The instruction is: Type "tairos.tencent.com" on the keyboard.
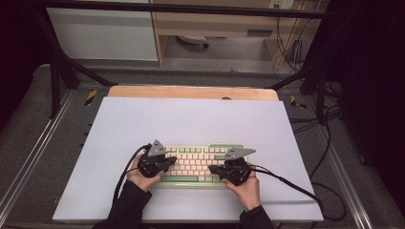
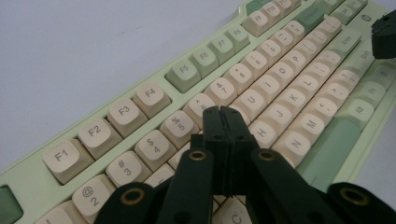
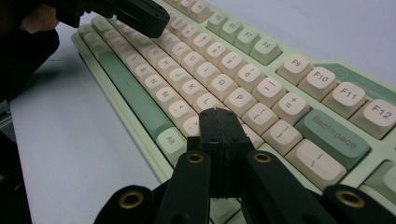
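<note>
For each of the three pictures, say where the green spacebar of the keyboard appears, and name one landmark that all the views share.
High view: spacebar at the keyboard's near edge, between the two hands.
Left gripper view: lower right, right of the shut left claw.
Right gripper view: left of centre, running diagonally.
Shared landmark: the white mat.

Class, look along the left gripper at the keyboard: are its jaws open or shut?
Shut: the left gripper has its two black jaws pressed together, nothing between them, over the keyboard.

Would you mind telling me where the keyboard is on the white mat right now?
In the high view the keyboard lies at the mat's near middle, between the left gripper at its left end and the right gripper at its right.
</note>
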A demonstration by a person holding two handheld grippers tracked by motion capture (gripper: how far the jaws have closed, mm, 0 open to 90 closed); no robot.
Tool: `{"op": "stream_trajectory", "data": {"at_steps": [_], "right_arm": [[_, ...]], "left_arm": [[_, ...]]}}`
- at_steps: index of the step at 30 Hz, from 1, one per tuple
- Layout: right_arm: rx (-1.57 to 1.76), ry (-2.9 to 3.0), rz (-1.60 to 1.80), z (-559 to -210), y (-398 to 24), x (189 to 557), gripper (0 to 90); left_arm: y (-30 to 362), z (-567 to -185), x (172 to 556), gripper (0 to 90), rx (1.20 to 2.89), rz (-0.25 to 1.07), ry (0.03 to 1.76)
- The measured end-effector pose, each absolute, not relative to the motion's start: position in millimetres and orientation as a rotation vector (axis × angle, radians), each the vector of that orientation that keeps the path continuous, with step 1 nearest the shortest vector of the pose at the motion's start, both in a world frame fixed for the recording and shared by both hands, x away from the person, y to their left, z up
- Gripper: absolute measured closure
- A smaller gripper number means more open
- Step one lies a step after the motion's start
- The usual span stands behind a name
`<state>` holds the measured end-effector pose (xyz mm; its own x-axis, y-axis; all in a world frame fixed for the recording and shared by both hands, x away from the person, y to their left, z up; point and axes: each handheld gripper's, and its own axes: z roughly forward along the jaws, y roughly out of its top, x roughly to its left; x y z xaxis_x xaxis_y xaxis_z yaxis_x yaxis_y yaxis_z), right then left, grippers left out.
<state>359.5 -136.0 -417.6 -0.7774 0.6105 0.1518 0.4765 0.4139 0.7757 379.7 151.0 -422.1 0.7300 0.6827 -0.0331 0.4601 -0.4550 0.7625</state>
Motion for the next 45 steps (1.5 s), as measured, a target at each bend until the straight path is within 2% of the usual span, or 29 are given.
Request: {"op": "stream_trajectory", "data": {"at_steps": [29,45], "right_arm": [[0.979,2.503,1.307,-417,-137,359,90.0],[0.972,2.492,1.314,-413,-139,359,90.0]], "left_arm": [[146,-427,380,89.5,2.135,0.346,0.843],[167,-416,368,89.5,2.112,0.348,0.829]]}}
